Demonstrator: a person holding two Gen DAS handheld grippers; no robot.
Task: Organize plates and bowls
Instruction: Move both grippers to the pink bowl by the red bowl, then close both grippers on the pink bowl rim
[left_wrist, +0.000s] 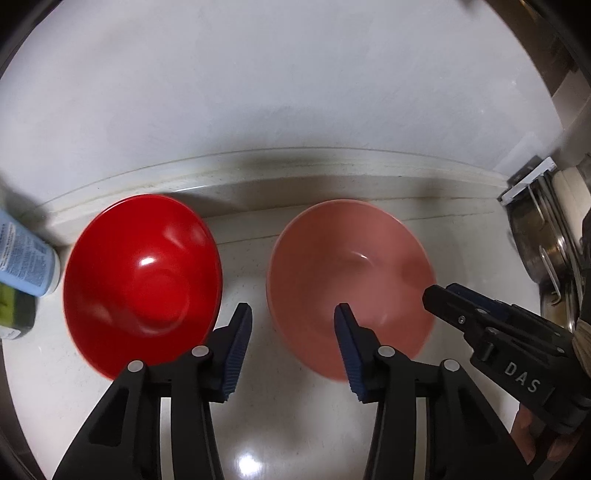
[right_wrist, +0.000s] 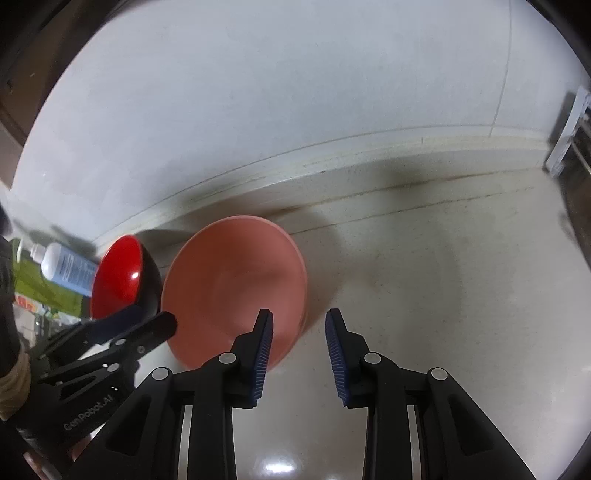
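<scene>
Nearest to you, your left gripper (left_wrist: 293, 314) hangs steeply down over the pale counter (left_wrist: 295, 424), its blue pads parted with nothing between them: the left pad sits over the bare strip between the two bowls, the right pad over the near-left part of the pink bowl (left_wrist: 347, 284), and neither pad presses on anything. Your right gripper (right_wrist: 299, 321) is just as free, jaws apart and empty, its left pad over the pink bowl's right rim and its right pad over bare counter; from the left view you can see its black fingers coming in over that same rim from the right. Both bowls stand upright, mouths facing up, round with no long axis to speak of, and both are empty inside, only glare on the glaze. The red bowl (left_wrist: 142, 280) sits just left of the pink one, a narrow gap between them; the right view shows its outside is black. Left of the red bowl a white bottle with a blue label (left_wrist: 26, 258) lies tilted on its side. Behind the bowls runs the counter's raised back lip, then the white wall (left_wrist: 295, 92). Far right, metal pots and a rack (left_wrist: 546, 236) are partly in view.
</scene>
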